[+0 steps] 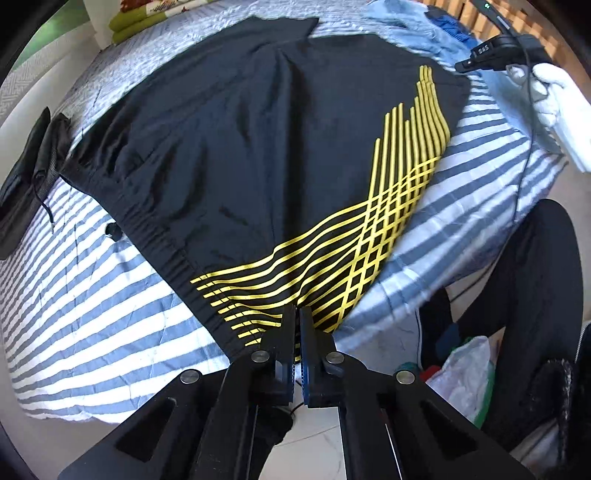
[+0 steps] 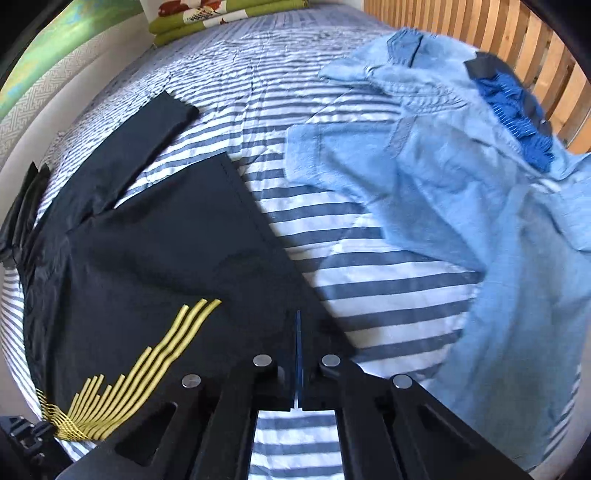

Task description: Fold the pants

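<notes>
Black shorts (image 1: 236, 155) lay spread flat on the striped bed (image 1: 92, 314), not yet folded, with the left claw (image 1: 297, 314) and right claw (image 2: 298, 321) each clamped on their near edge.

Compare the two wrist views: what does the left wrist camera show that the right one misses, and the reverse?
Left wrist only: the gathered black waistband and a white-gloved hand.

Right wrist only: the wooden slatted headboard and both black leg hems.

Both: black shorts with yellow wavy stripes, striped blue-and-white bedsheet, pale blue denim garment, each gripper shut on the shorts.
</notes>
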`<state>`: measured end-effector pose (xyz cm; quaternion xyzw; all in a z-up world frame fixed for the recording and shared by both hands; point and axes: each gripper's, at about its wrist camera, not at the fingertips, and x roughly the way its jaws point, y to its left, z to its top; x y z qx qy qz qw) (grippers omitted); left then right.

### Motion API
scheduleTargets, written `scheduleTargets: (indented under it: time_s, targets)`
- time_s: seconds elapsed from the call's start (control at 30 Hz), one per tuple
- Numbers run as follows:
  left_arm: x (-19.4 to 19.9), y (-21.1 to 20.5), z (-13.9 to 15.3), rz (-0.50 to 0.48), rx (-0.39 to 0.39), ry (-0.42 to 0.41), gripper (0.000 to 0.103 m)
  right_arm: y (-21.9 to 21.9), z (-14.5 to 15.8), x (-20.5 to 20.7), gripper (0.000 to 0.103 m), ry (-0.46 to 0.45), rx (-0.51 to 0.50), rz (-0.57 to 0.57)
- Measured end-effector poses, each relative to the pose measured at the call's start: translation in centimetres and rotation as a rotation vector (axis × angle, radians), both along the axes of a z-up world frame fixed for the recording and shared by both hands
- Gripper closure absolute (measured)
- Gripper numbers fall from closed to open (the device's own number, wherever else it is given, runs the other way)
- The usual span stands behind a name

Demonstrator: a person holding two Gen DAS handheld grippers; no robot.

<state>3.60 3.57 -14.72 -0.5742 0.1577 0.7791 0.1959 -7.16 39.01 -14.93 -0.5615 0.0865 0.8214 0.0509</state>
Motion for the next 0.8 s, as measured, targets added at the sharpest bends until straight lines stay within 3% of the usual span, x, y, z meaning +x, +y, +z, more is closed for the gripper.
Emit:
scheduleTargets:
  time_s: [0.13,0.23,0.27,0.3,0.37,0.47,0.5,0.53,0.57,0.6,0.7,0.8]
  targets:
    - [0.7,-0.2,1.4,-0.018,-0.021,0.053,0.101,1.1,0.8,1.1,0.103,0.032,-0.011,-0.009]
    - [0.0,-0.1,0.9,-0.034,-0.024,0.012,0.098,1.0,1.3,1.2,0.102,0.047,-0.081,0.010]
    - [-0.1,0.0,0.6,-0.032,-0.027,0.015,0.098,0.8,1.1,0.9,0.093,0.029,-0.103,0.016]
    - [-0.1,0.2,0.6,-0.040,-0.024,0.014,0.097,0.5,0.8,0.6,0.071,0.013,-0.119,0.020]
    - [0.0,0.9,0.4,-0.051,-0.017,0.015,0.094,-0.3,0.4,0.2,0.055,0.013,-0.121,0.034]
    - [-0.6,1.8,-0.9,-0.059,-0.027,-0.004,0.092,-1.7,-0.5,-0.6,0.056,0.005,-0.047,0.047]
    - [-0.7,1.9,-1.5,-0.060,-0.035,-0.014,0.092,-1.8,-1.1,-0.8,0.060,-0.014,-0.051,0.049]
    - [-0.7,2.1,-1.9,-0.062,-0.043,-0.018,0.093,-2.0,-1.6,-0.8,0.069,-0.032,-0.047,0.051]
    - [-0.4,2.3,-1.9,-0.066,-0.044,-0.012,0.100,-2.1,-2.1,-0.8,0.096,-0.060,-0.027,0.057]
    - [-0.2,2.4,-1.8,-0.070,-0.041,-0.012,0.103,-2.3,-2.6,-0.5,0.103,-0.079,-0.010,0.073]
    - [1.0,2.7,-1.2,-0.083,-0.037,0.005,0.103,-2.6,-2.2,1.1,0.103,-0.060,0.078,0.123]
    - [2.5,2.8,-0.3,-0.118,-0.002,-0.016,0.103,-1.0,-1.7,2.3,0.103,-0.058,0.106,0.083]
